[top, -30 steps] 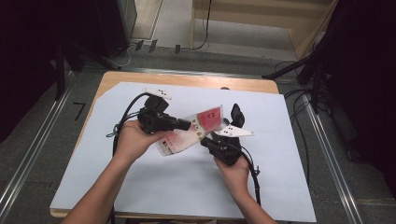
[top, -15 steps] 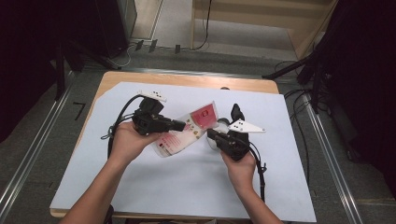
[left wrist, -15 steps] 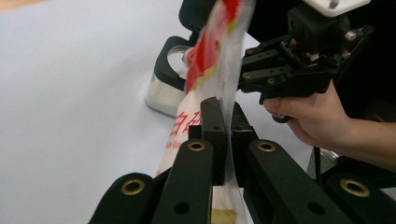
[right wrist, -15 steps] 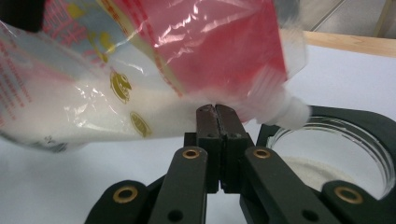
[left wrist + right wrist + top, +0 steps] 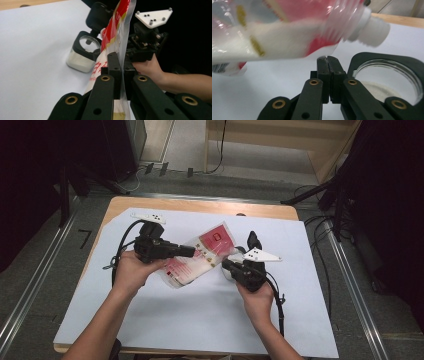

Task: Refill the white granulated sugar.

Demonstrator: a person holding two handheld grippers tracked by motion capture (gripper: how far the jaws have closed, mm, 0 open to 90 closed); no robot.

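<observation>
On the left of the high view, the left gripper (image 5: 187,251) is clamped on the edge of a red-and-white pouch (image 5: 200,257), its jaws pinching the clear film flat; the left gripper view shows this grip (image 5: 119,72) close up. Held this way, the pouch hangs above the white sheet (image 5: 165,320) with its spout end toward the right, probably so the white grains inside can run toward the opening. Next comes the small glass jar (image 5: 81,56), open-topped with a black collar and some white powder already in the bottom. In the right gripper view the white spout (image 5: 372,31) sits just above the jar (image 5: 387,80). The right gripper (image 5: 328,60) has its jaws closed on the pouch's lower corner. Whether anything is pouring is hard to tell: the pouch is blurred there.
</observation>
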